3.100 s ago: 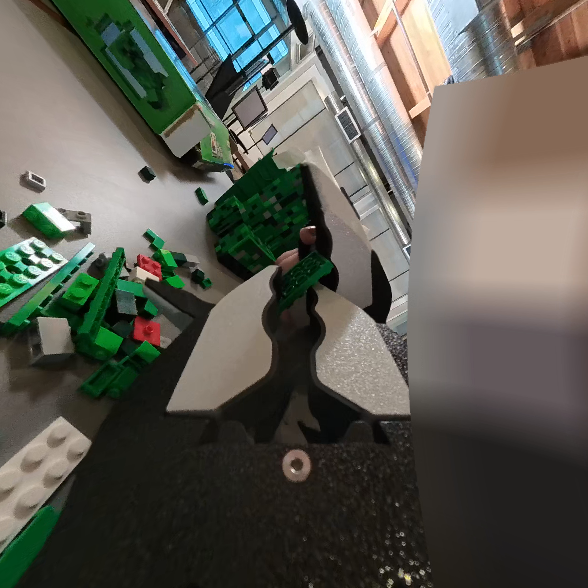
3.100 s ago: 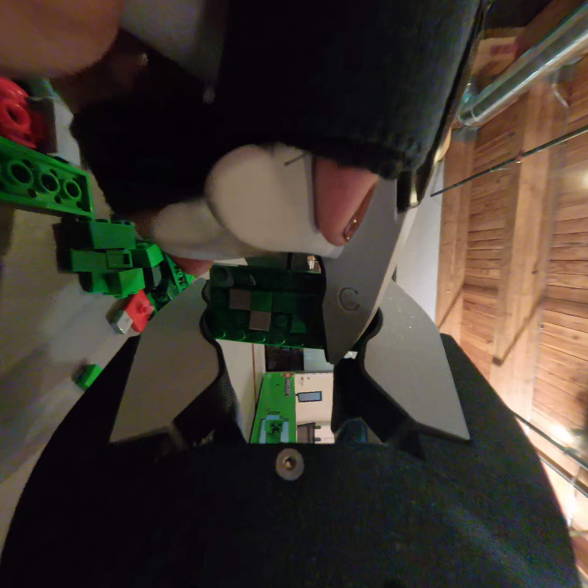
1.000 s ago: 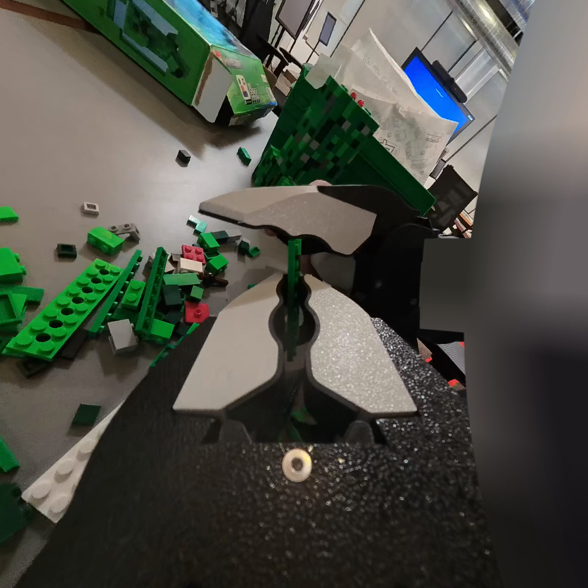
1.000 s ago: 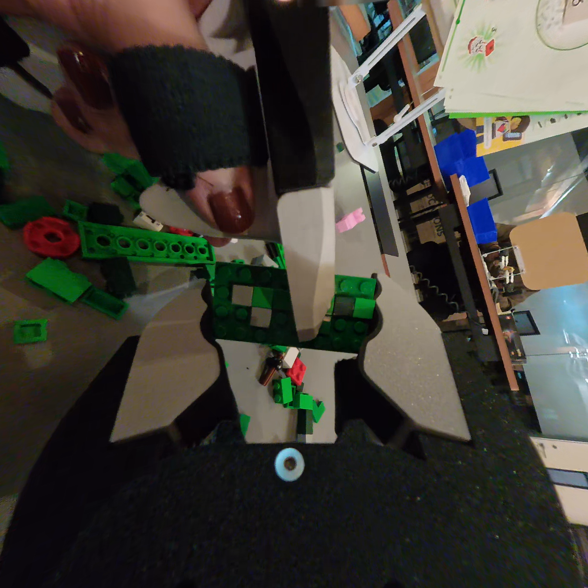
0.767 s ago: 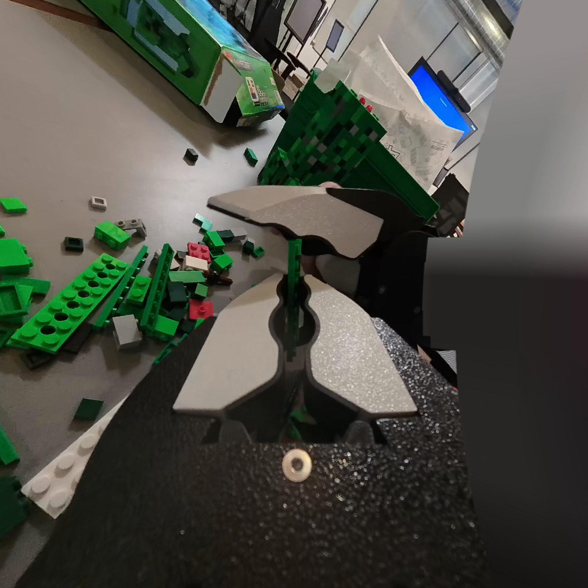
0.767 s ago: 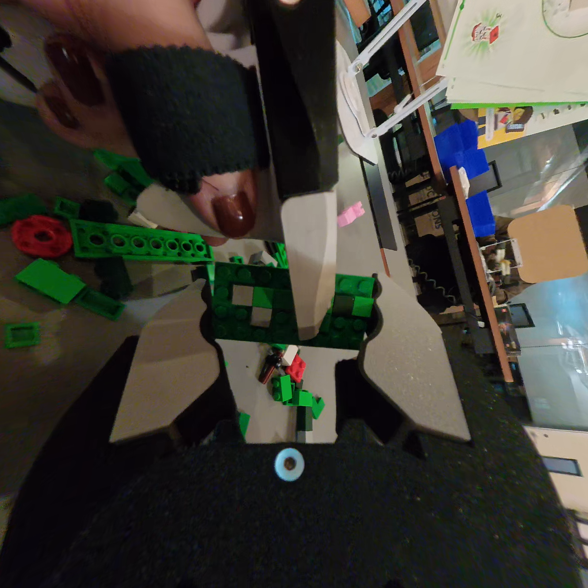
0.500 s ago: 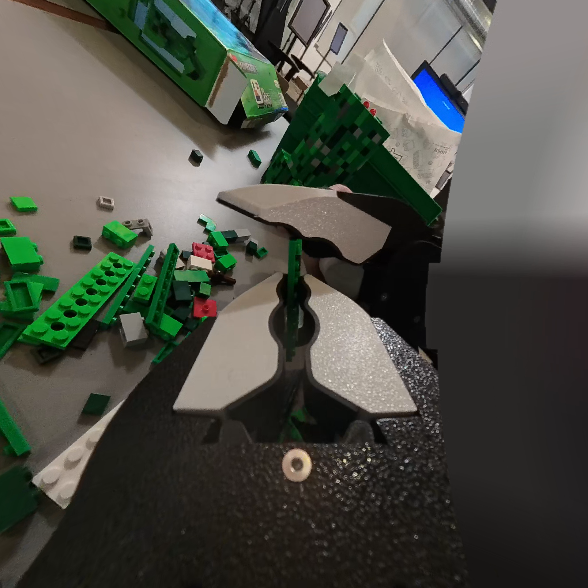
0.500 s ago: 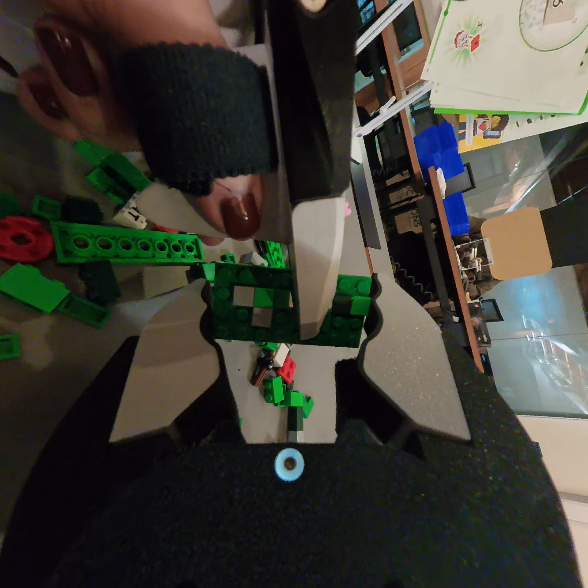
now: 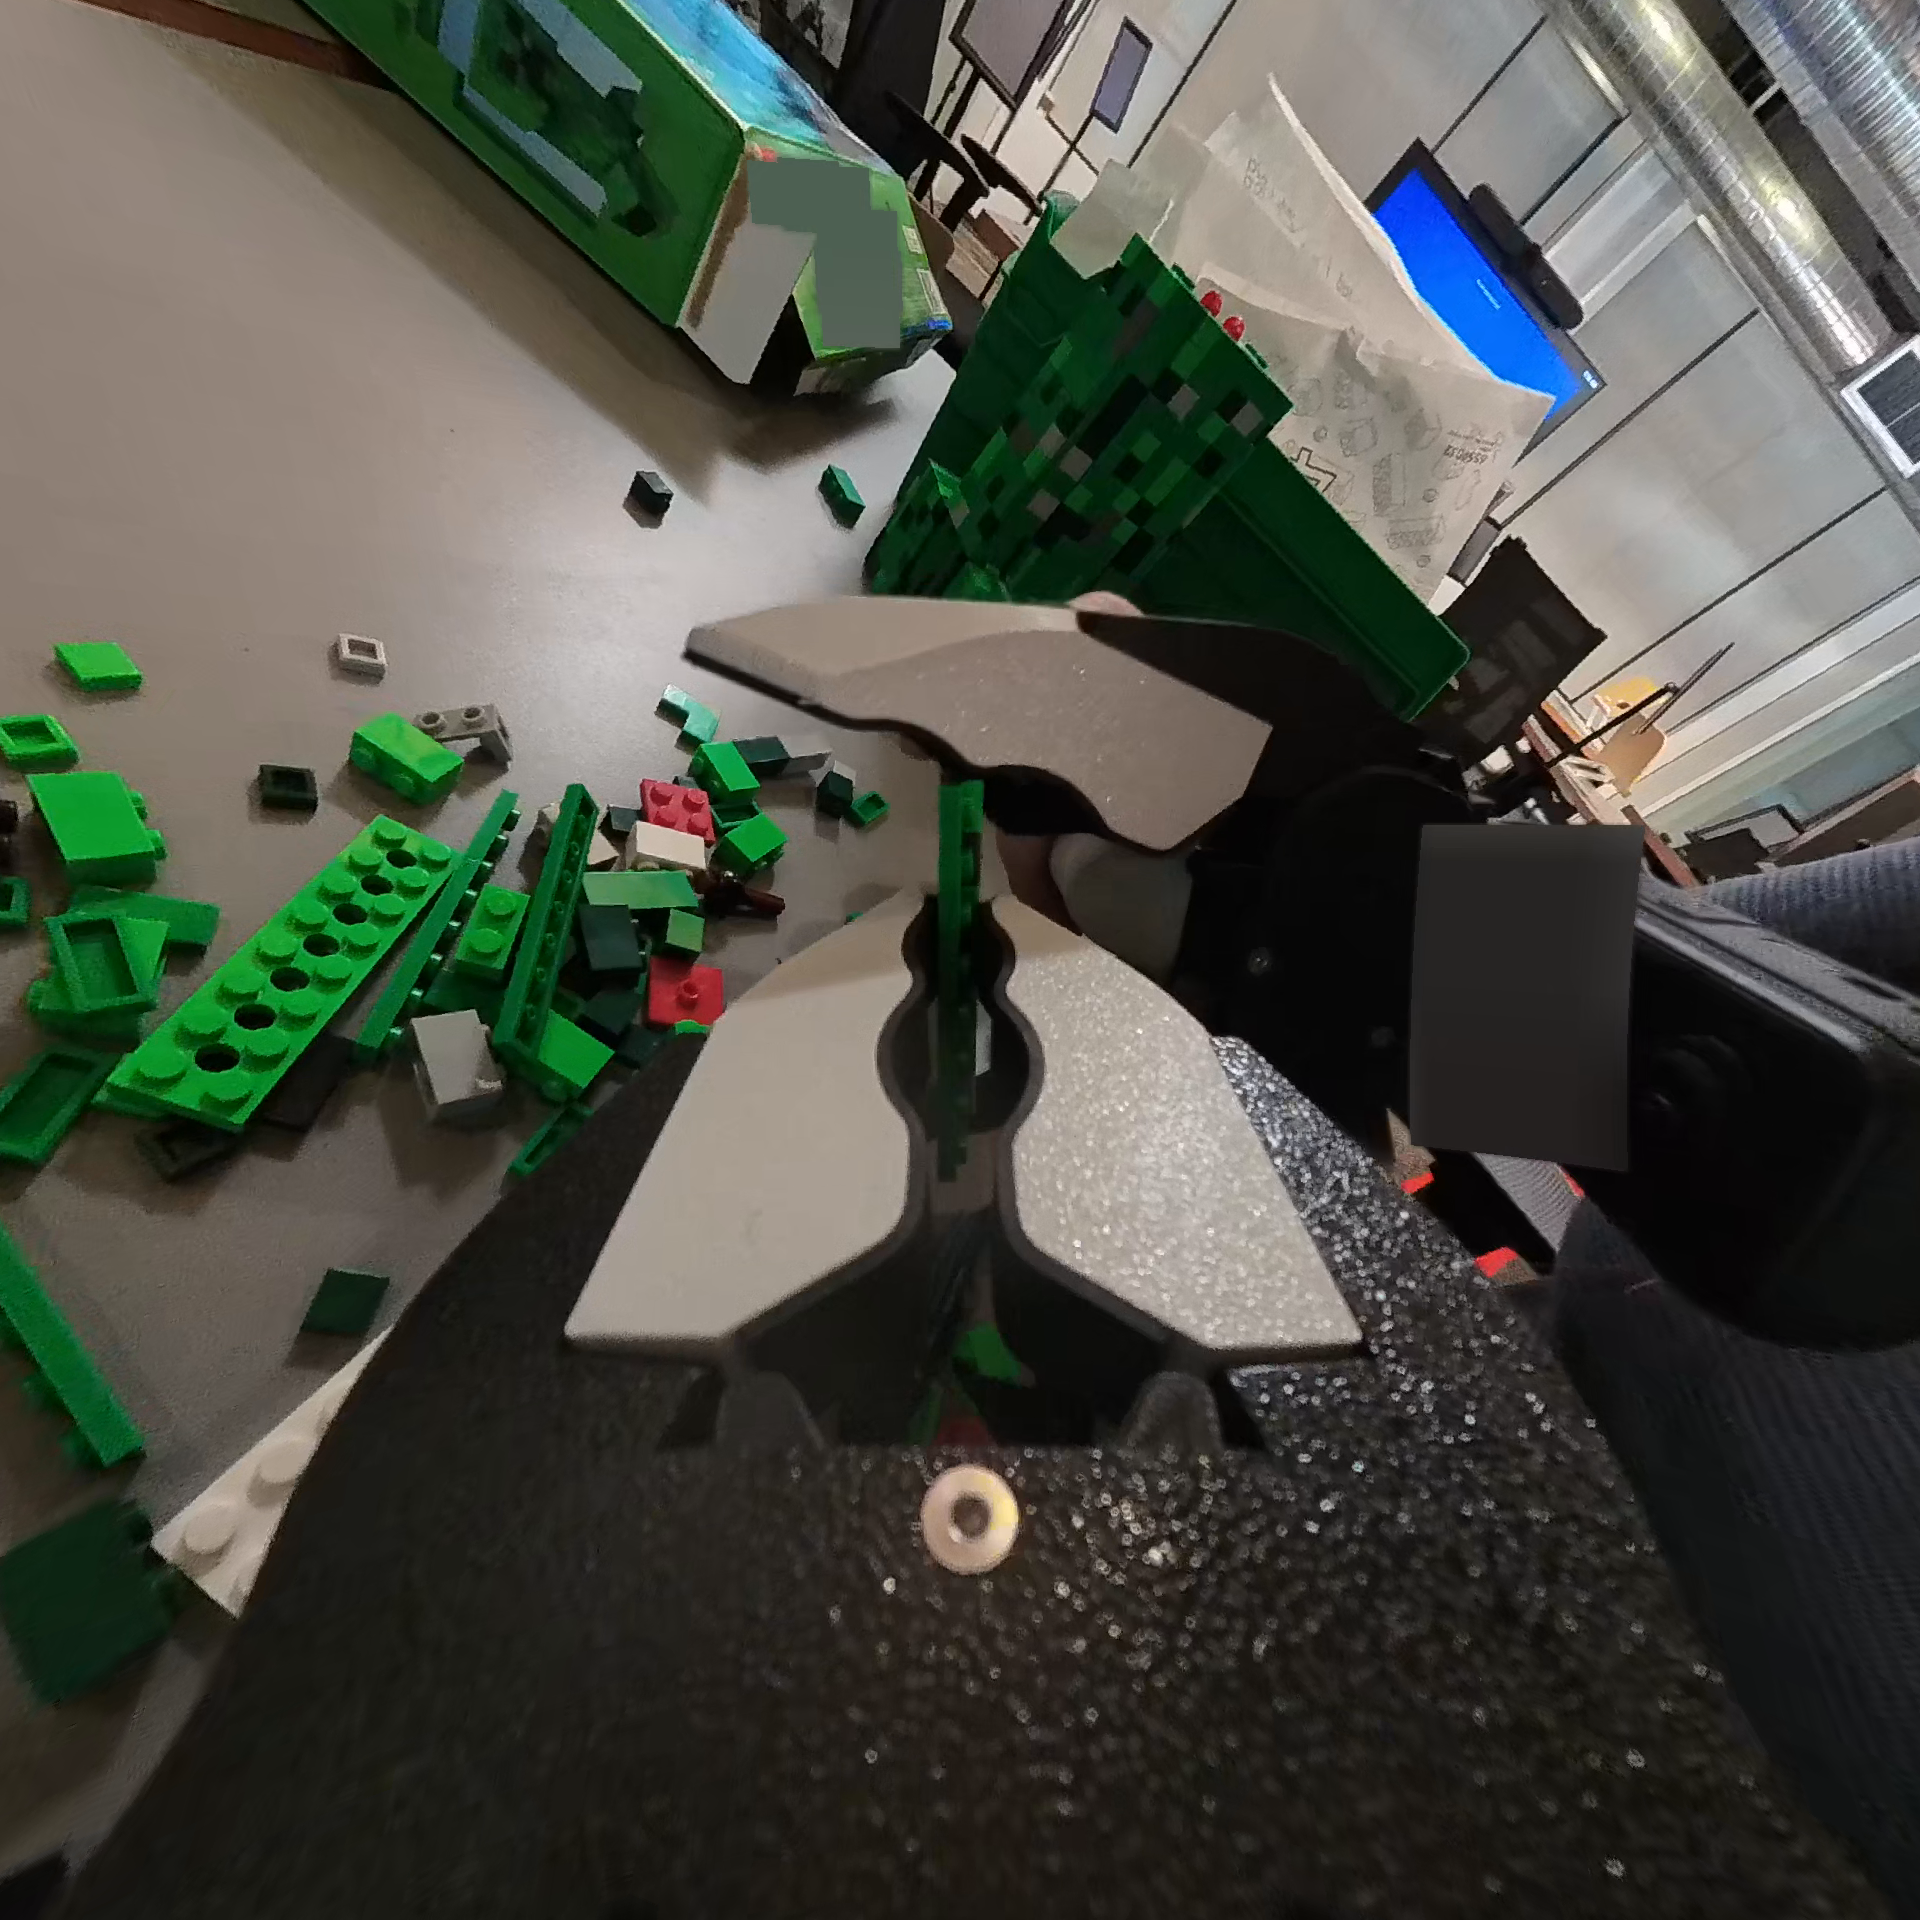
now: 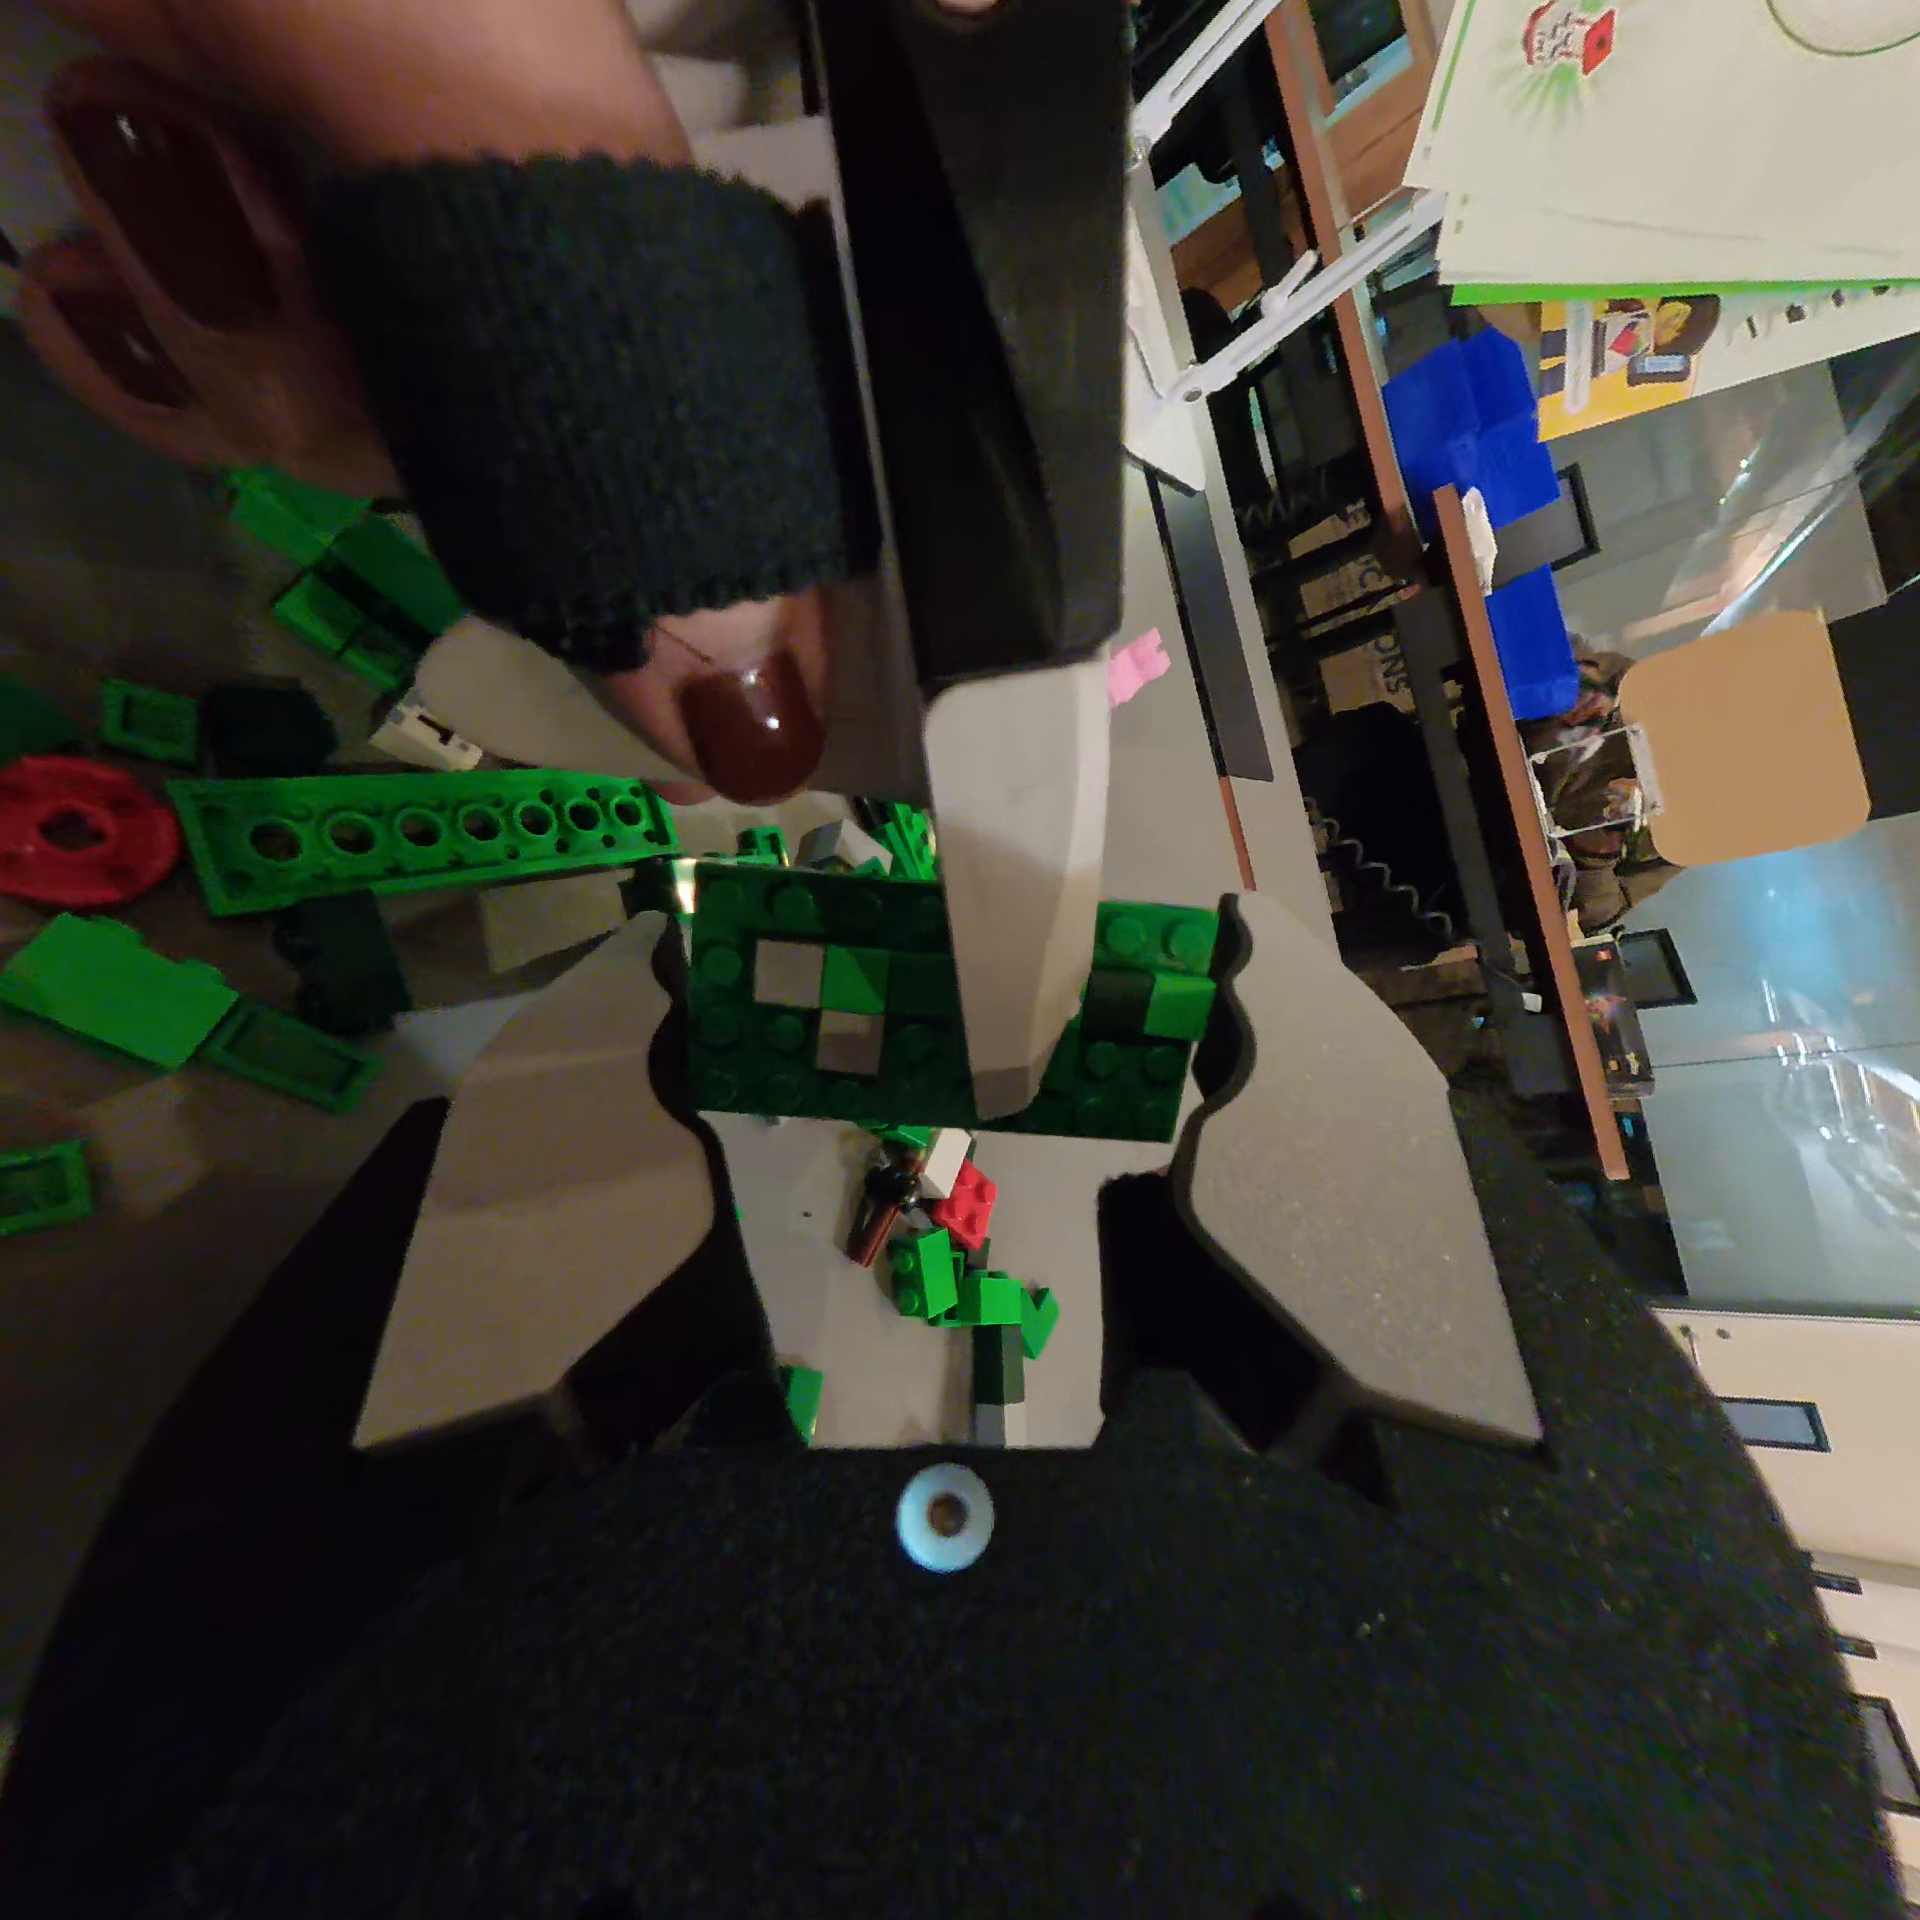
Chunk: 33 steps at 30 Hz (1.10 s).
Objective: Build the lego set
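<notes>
A flat green plate assembly with grey and light green tiles [image 10: 790, 997] is held above the table by both grippers. My right gripper [image 10: 940, 977] is shut on it, with one jaw on each short end. My left gripper [image 9: 958, 914] is shut on the same plate, seen edge-on [image 9: 956, 997] between its jaws. One left finger [image 10: 1013, 914] crosses the plate's studded face in the right wrist view. A right finger [image 9: 987, 696] lies across above the plate in the left wrist view. A person's hand under a black strap [image 10: 582, 395] holds the left gripper.
Loose green, red and grey bricks [image 9: 623, 904] lie on the grey table [image 9: 312, 416], with a long holed green plate [image 9: 281, 977] and a white plate [image 9: 239, 1507]. A tall green built model [image 9: 1091, 447], instruction sheets [image 9: 1351, 343] and a green box [image 9: 582, 135] stand behind. A red disc [image 10: 73, 831] lies at the left. Across from one pair of fingers to the other is roughly 4 cm.
Three seconds ago both views were tilted up towards the ceiling; now they look over the table. In the last second the views only drifted slightly. Both grippers keep hold of the plate.
</notes>
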{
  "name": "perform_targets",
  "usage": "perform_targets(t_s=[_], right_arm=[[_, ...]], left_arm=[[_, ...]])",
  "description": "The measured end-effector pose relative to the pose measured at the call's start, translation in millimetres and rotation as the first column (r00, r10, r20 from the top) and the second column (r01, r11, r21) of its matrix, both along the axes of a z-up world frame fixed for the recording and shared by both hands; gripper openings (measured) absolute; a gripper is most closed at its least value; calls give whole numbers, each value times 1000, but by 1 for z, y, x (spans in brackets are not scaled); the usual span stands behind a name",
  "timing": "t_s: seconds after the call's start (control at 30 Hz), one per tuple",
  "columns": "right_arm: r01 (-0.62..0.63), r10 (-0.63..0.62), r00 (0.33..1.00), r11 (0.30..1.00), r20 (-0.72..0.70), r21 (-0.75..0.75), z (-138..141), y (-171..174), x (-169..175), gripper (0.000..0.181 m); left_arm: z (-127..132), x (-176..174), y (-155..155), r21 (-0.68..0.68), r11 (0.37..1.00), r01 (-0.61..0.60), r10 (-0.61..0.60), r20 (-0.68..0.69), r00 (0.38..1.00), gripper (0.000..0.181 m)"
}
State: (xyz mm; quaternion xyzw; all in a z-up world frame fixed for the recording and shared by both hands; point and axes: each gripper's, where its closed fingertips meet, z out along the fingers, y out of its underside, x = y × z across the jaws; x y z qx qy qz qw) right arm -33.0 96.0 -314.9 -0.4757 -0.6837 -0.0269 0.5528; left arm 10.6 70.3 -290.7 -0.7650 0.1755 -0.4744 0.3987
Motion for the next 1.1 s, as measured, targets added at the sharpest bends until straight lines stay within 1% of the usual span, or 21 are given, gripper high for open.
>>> perform_targets(t_s=[0.1,0.23,0.33,0.4,0.5,0.53,0.63,0.73,0.77,0.83,0.9,0.97,1.07,1.1], right_arm=[[0,0,1000,1000,0,-5,-1,0,0,94],[-1,0,1000,999,-10,-48,-3,-1,0,93],[-2,2,1000,999,-7,-33,-2,0,0,93],[0,0,1000,1000,-2,-23,-1,0,0,93],[3,-3,1000,999,3,37,4,1,0,93],[3,-3,1000,999,9,32,3,1,0,93],[-3,3,1000,1000,-7,4,4,1,1,93],[-9,9,1000,1000,-27,-4,7,0,1,93],[-9,8,999,1000,-32,-16,6,0,1,93],[-10,8,999,999,-46,-38,7,0,2,93],[-16,12,998,998,-66,-65,8,-1,1,93],[-31,23,997,994,-77,-104,7,-5,-1,93],[-58,48,996,991,-80,-124,5,-13,-5,92],[-67,57,995,989,-80,-130,4,-16,-7,93]], left_arm=[[0,0,0,8,1000,-2,2,-10,1000,5],[1,0,-1,19,1000,12,-12,-17,1000,6],[1,0,-2,19,1000,10,-9,-15,1000,5],[2,0,-1,-4,1000,8,-7,29,1000,5],[7,0,-2,-42,999,29,-23,144,989,6],[6,-1,-3,-47,998,35,-27,159,987,6],[7,1,-1,1,999,43,-43,126,991,6],[10,2,-3,95,993,63,-68,49,997,8],[13,2,-3,129,990,59,-65,42,997,11],[23,-1,-1,176,984,34,-51,90,995,17],[27,-3,-2,180,983,39,-66,146,987,17],[25,0,-5,159,984,76,-102,163,981,21],[15,13,-8,130,984,124,-138,103,985,29],[11,16,-8,126,984,125,-134,71,988,27]])
